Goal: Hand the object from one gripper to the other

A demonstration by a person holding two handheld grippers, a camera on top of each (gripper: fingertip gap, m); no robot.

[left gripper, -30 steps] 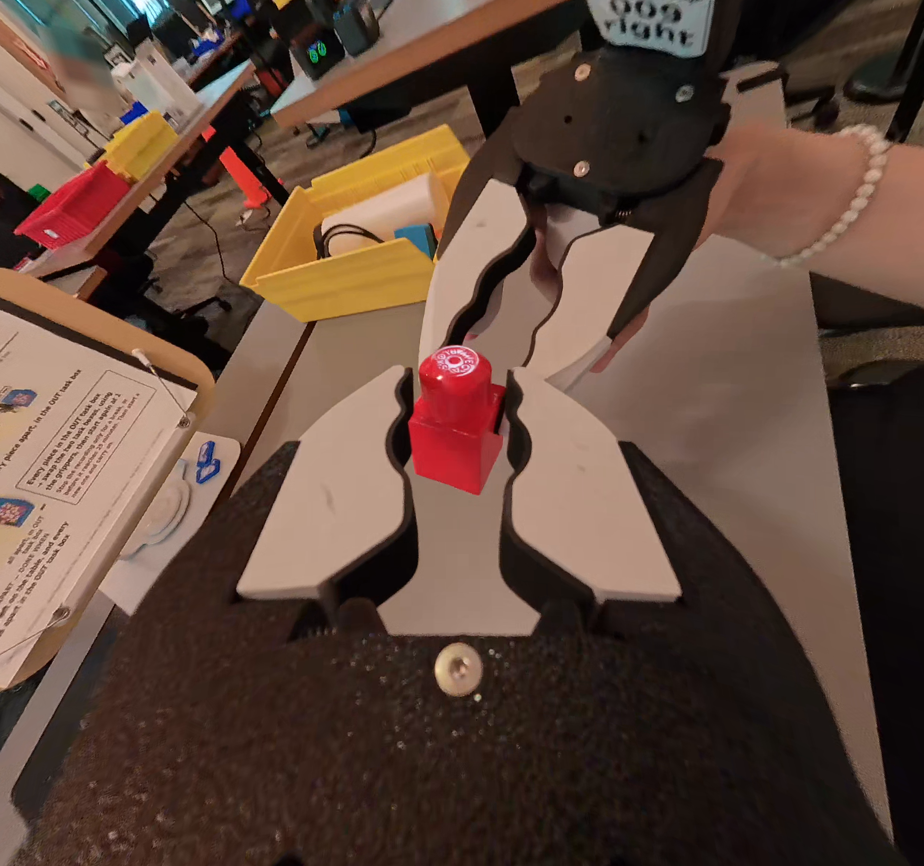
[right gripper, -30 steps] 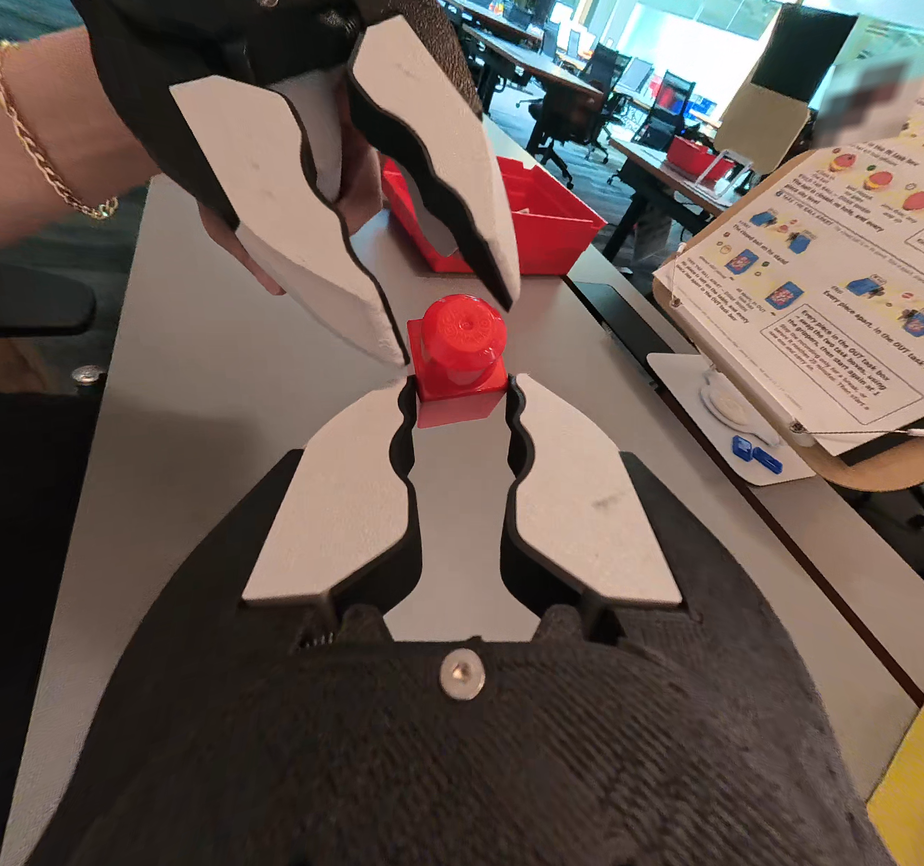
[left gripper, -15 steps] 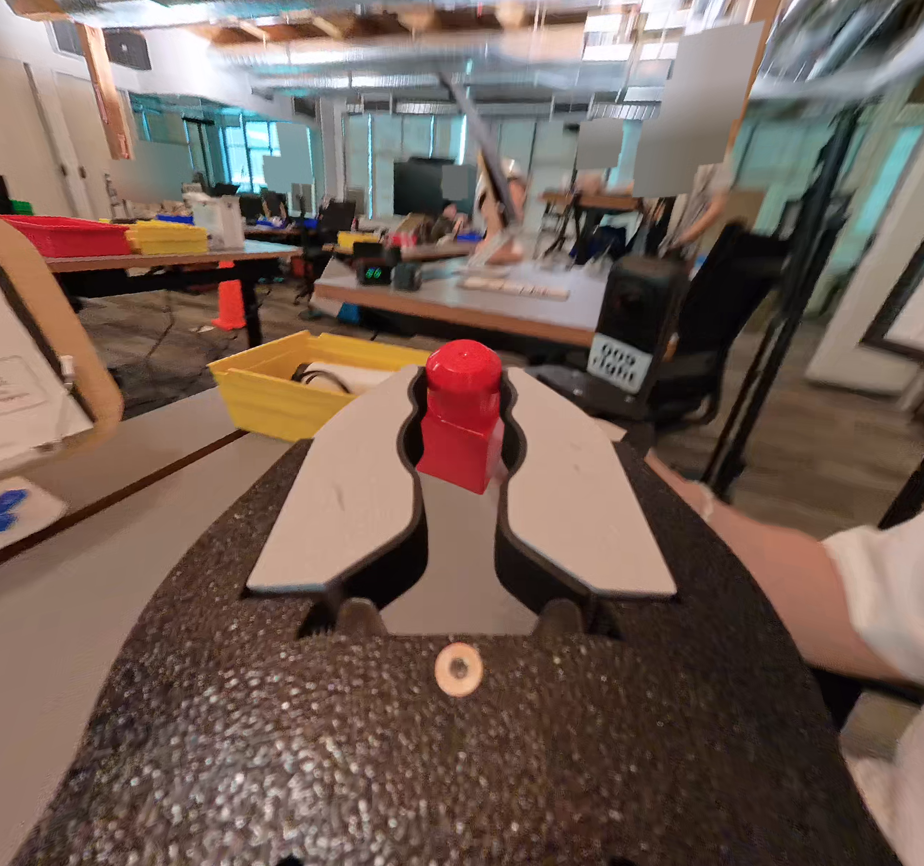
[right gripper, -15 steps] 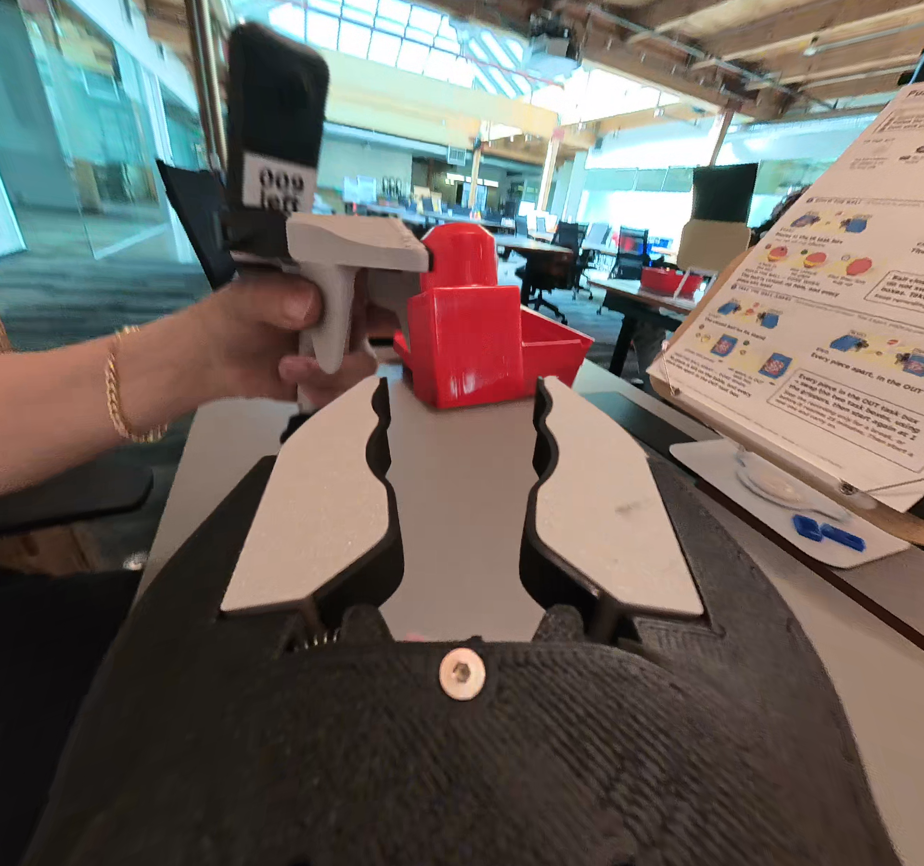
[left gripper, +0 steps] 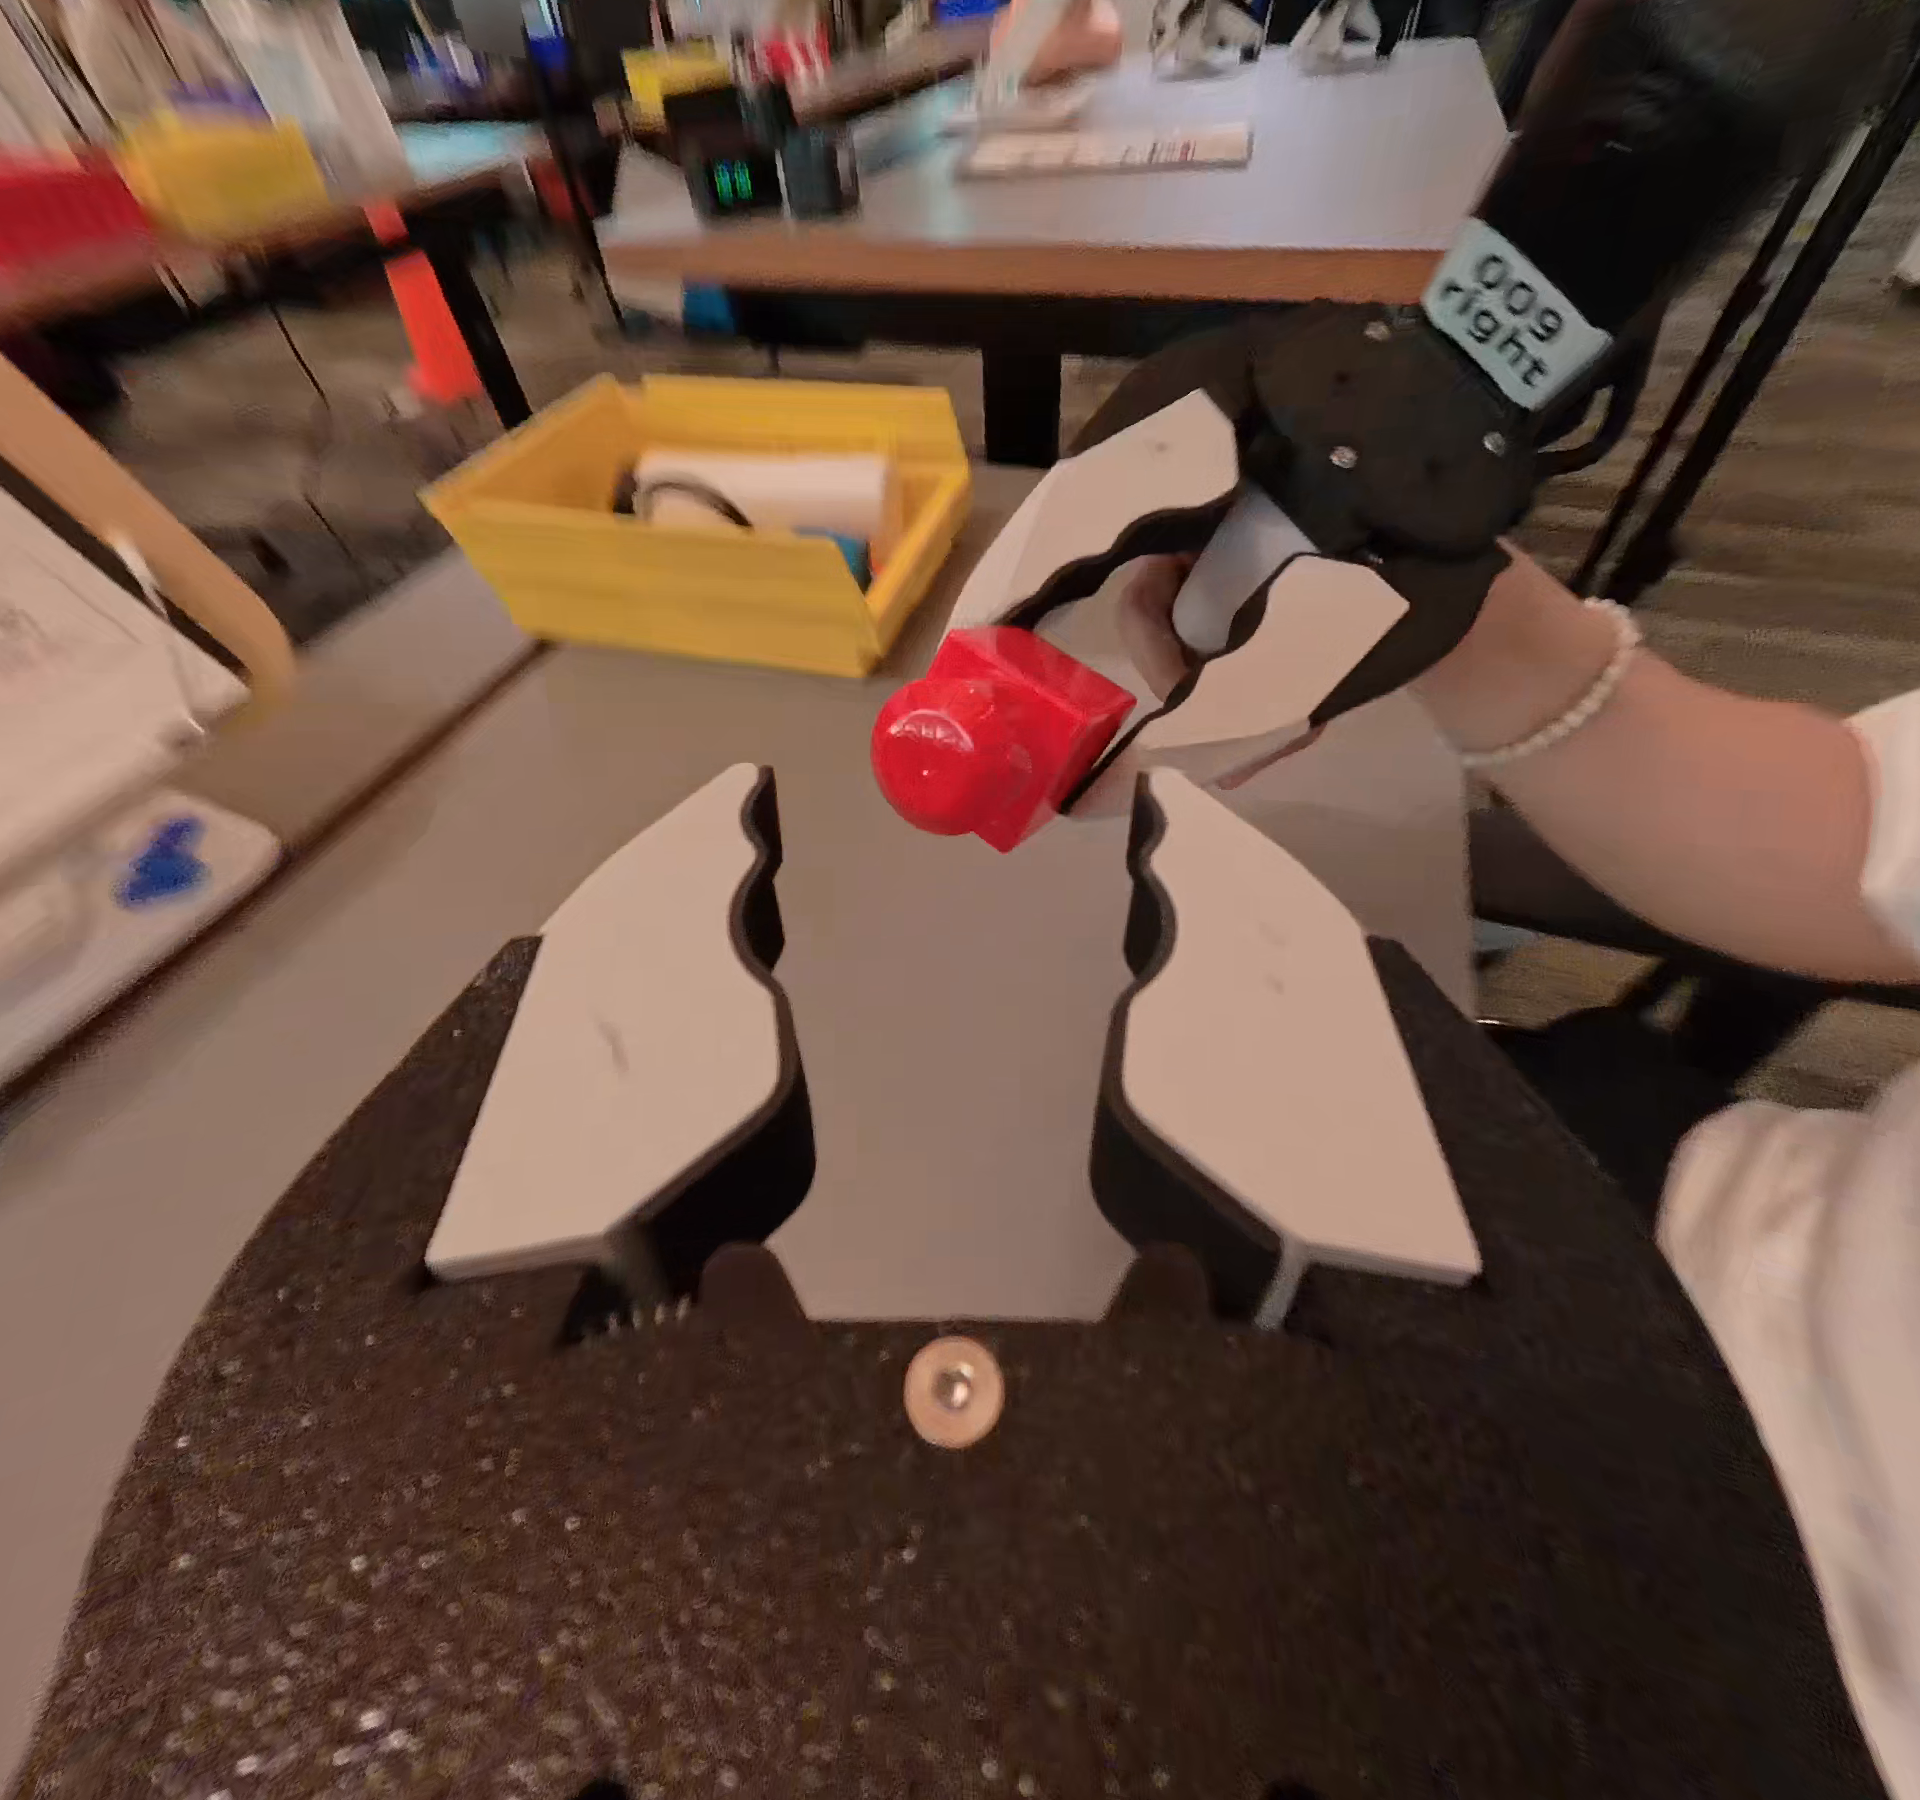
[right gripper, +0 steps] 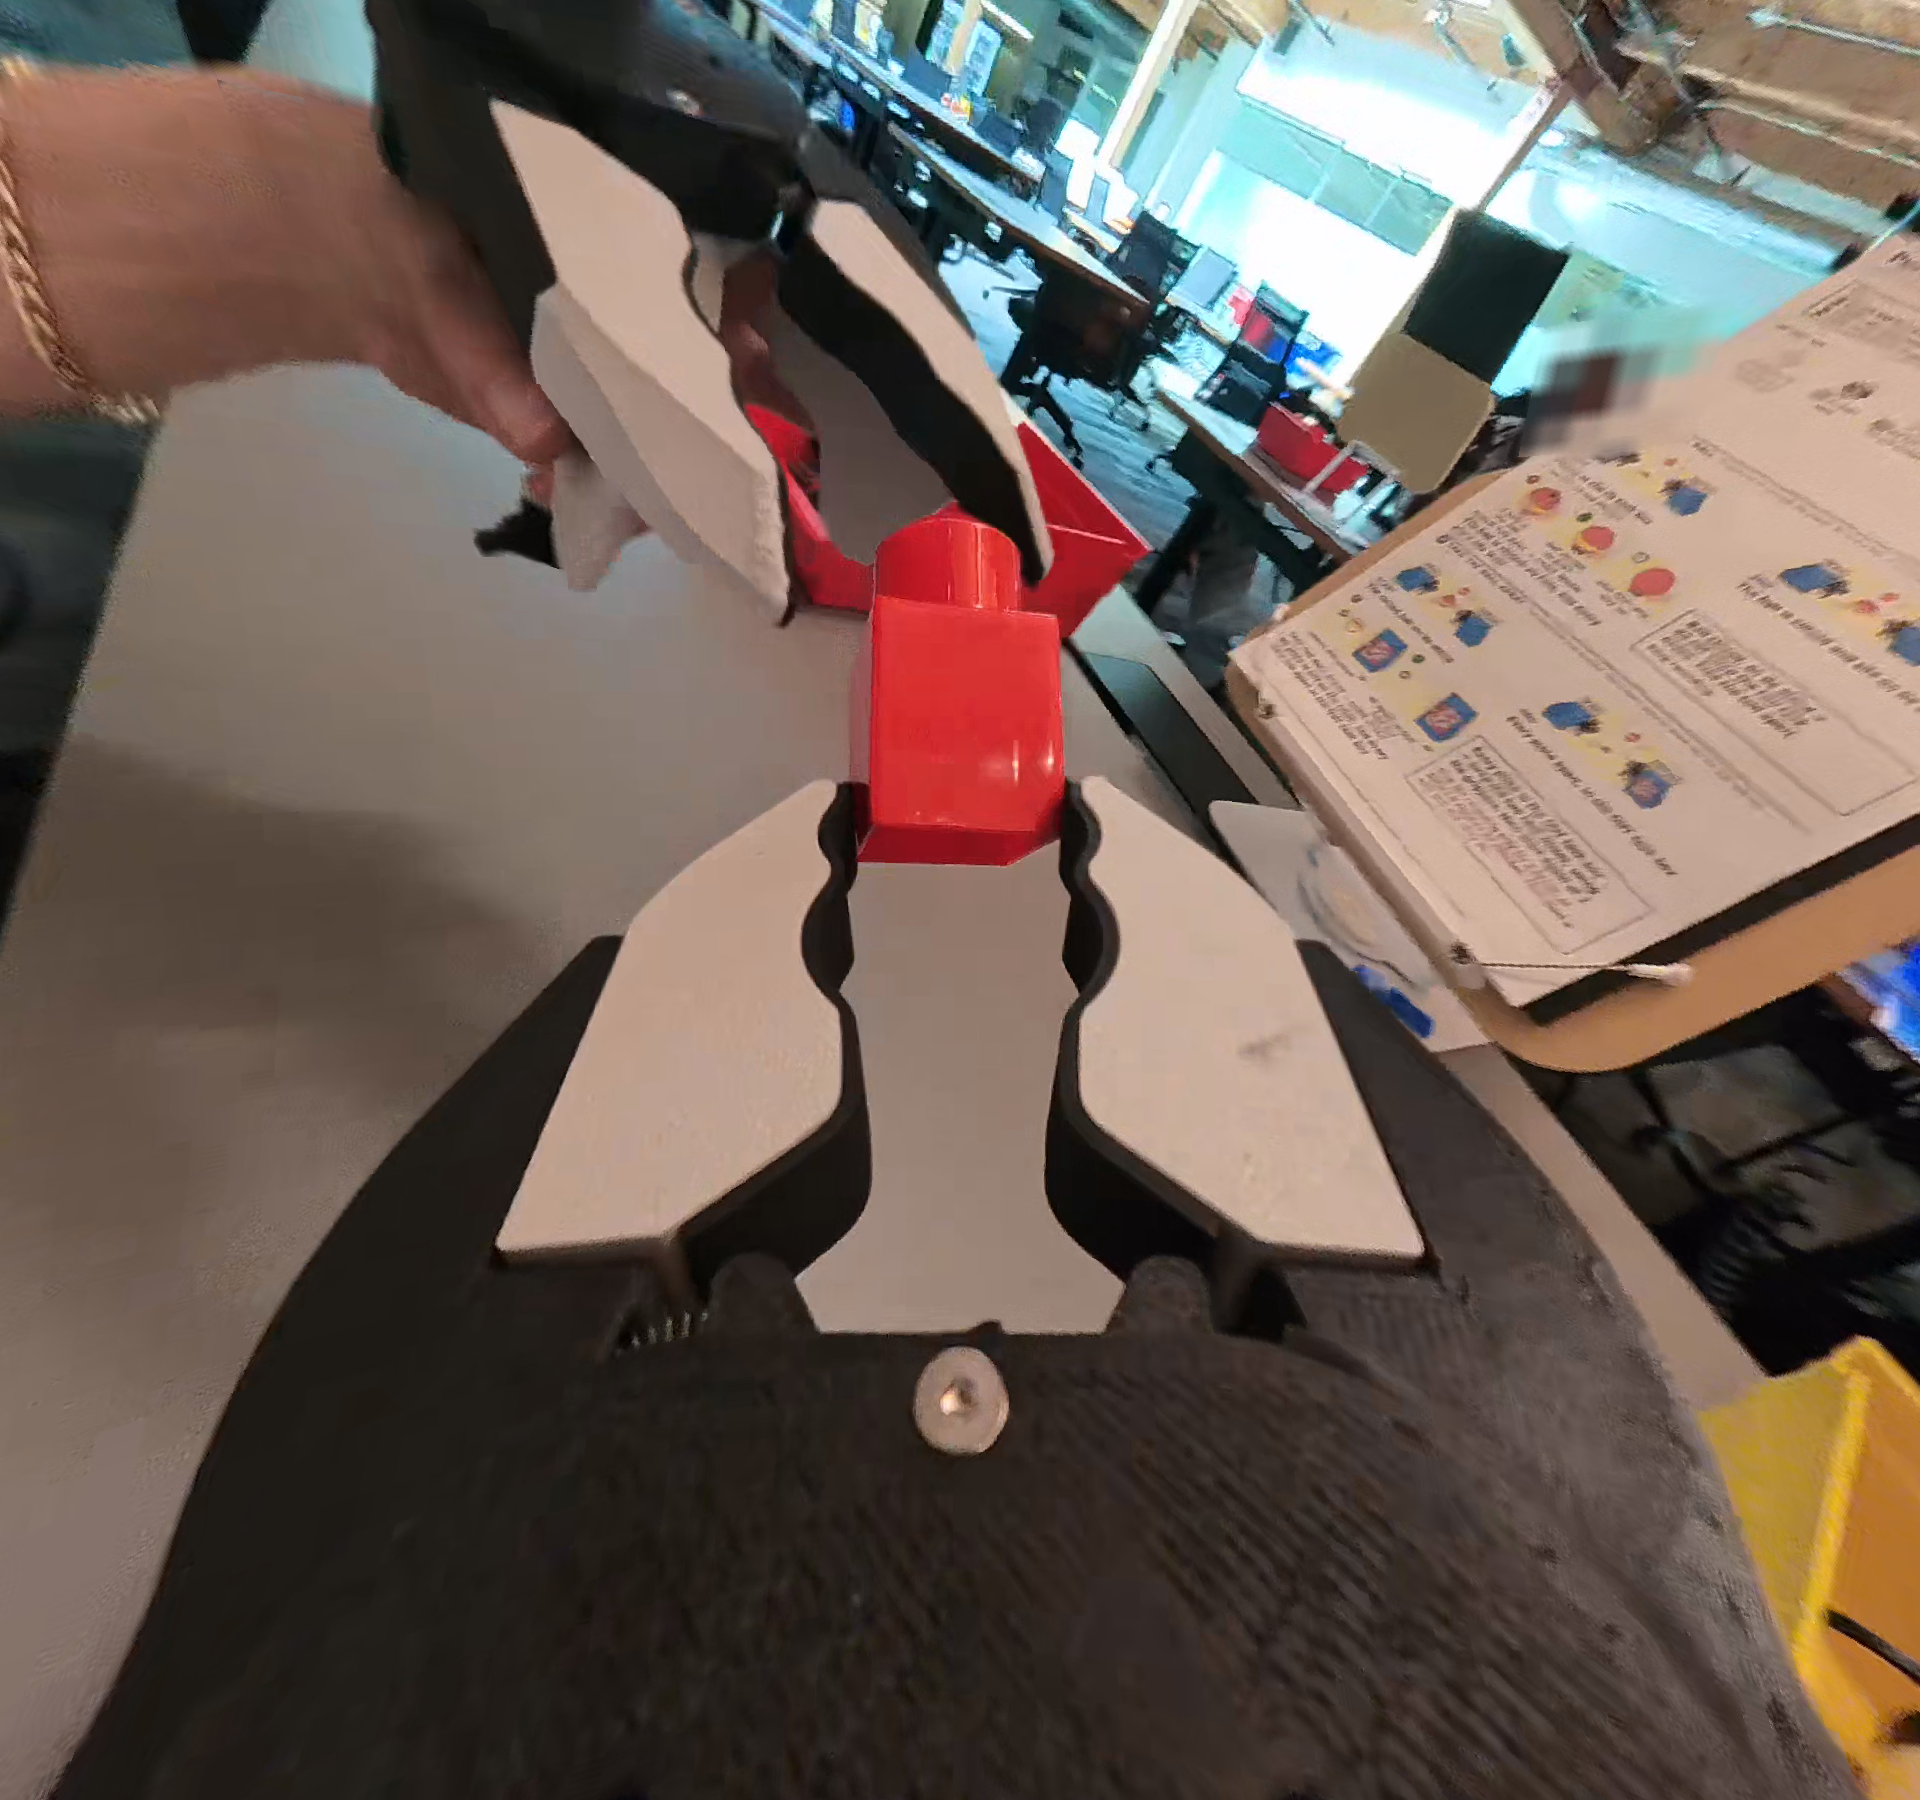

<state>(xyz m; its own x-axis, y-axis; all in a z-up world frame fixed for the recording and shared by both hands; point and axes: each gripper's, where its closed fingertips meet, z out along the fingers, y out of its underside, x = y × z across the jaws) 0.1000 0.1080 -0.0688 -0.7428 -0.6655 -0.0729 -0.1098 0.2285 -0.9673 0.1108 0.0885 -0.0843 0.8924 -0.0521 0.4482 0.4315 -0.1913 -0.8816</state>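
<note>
A red brick with a round stud point(right gripper: 956, 742) is held in the air above the grey table point(right gripper: 312, 763). My right gripper point(right gripper: 956, 792) is shut on the brick's square base, with the stud pointing away from it. My left gripper point(left gripper: 951, 779) is open and empty, its fingers wide apart just short of the brick point(left gripper: 997, 732). In the right wrist view the left gripper point(right gripper: 909, 576) hangs over the stud, jaws spread on either side of it. In the left wrist view the right gripper point(left gripper: 1060, 711) comes in from the upper right, held by a hand.
A yellow bin point(left gripper: 686, 555) with a white item stands at the table's far edge. A tilted instruction board point(right gripper: 1558, 711) stands at one side of the table. A red bin point(right gripper: 1081, 524) sits behind the grippers. Other desks and chairs fill the room beyond. Only a small space, under 4 cm, lies between the two pairs of fingers.
The left gripper lifted the red brick off the table, then opened and let it go. The right gripper, open before, has shut on the brick's base.
</note>
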